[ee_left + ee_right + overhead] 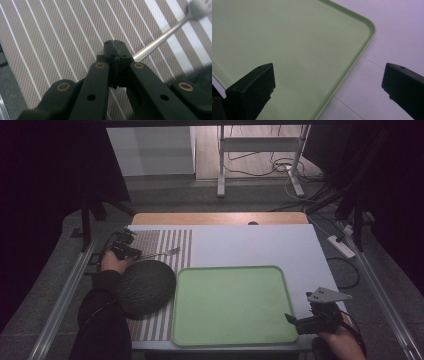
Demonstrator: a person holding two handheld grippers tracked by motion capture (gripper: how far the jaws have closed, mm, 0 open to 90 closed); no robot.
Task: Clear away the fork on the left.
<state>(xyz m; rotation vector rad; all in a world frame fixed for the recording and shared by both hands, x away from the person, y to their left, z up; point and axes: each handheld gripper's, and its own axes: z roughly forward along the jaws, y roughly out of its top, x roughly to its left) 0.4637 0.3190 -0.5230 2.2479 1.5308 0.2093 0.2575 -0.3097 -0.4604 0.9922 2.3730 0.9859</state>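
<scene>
The left gripper (115, 51) has its jaws clamped on the handle end of a metal fork (161, 254), which lies over the striped placemat (150, 242) at the far left of the green tray (230, 305). The handle runs out from between the pads toward the tines, up and right in the left gripper view. A dark round bowl (146, 286) sits on the mat, touching the tray's left edge. So the pick looks made; carrying and placing the fork remain, probably on the tray, which is bare. At the tray's near right corner, the right gripper (311, 319) waits with jaws wide apart, holding nothing.
</scene>
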